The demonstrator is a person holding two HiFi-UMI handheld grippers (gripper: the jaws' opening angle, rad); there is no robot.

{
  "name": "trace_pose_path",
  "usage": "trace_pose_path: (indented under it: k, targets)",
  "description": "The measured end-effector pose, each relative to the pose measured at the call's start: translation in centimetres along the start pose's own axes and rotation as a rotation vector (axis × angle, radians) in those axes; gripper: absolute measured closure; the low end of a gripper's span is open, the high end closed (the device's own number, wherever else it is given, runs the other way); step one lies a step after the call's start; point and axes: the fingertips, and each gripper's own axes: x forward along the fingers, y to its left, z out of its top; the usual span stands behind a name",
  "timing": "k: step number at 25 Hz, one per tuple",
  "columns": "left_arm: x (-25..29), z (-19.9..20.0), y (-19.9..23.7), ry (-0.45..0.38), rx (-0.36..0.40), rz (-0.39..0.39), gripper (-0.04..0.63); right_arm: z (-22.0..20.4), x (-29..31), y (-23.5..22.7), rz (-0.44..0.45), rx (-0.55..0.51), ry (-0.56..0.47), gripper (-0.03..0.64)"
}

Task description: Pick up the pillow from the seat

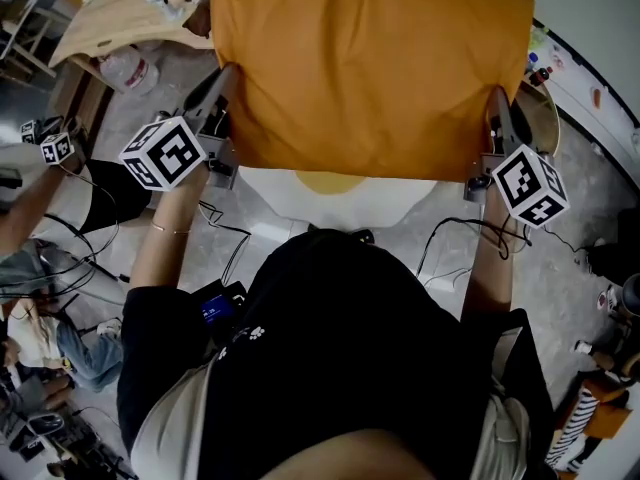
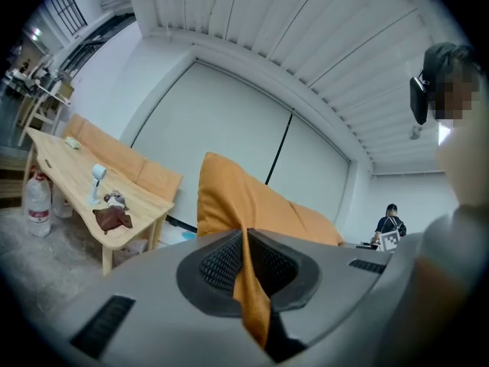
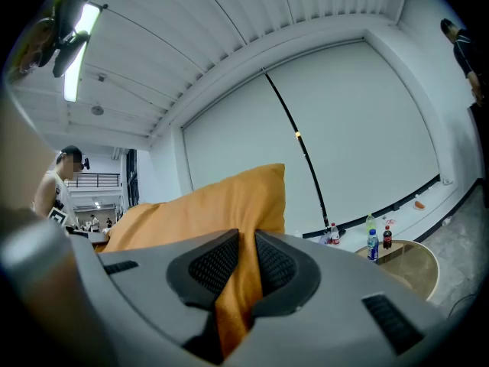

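Note:
An orange pillow (image 1: 370,68) hangs spread out in front of the person, held up by its two near corners. My left gripper (image 1: 226,80) is shut on the pillow's left corner; in the left gripper view the orange fabric (image 2: 250,281) is pinched between the ribbed pads. At the other side my right gripper (image 1: 496,103) is shut on the right corner, with a fold of the same fabric (image 3: 238,285) squeezed between its jaws. Under the pillow's lower edge shows a white seat with a yellow centre (image 1: 335,190).
A wooden table (image 1: 115,13) with small items stands at the upper left, a plastic bottle (image 1: 128,68) beneath it. A round wooden table (image 3: 409,258) with bottles (image 3: 372,245) is at the right. Cables (image 1: 225,238) trail across the floor. Other people stand farther off.

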Motion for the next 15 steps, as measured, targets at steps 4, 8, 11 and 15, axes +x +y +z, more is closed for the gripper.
trace_pose_path:
  k: [4, 8, 11, 15]
  targets:
    - [-0.5, 0.6, 0.1, -0.024, 0.008, 0.01, 0.572, 0.3, 0.5, 0.6, 0.015, -0.018, -0.01, 0.545]
    - [-0.7, 0.8, 0.1, -0.029, 0.0, 0.02, 0.572, 0.6, 0.9, 0.7, 0.031, -0.012, -0.006, 0.545]
    - [-0.7, 0.6, 0.5, -0.02, -0.021, 0.029, 0.572, 0.9, 1.6, 0.8, 0.039, -0.01, -0.005, 0.545]
    - [-0.8, 0.3, 1.1, -0.011, -0.025, 0.045, 0.572, 0.1, 2.1, 0.9, 0.043, 0.0, 0.012, 0.545]
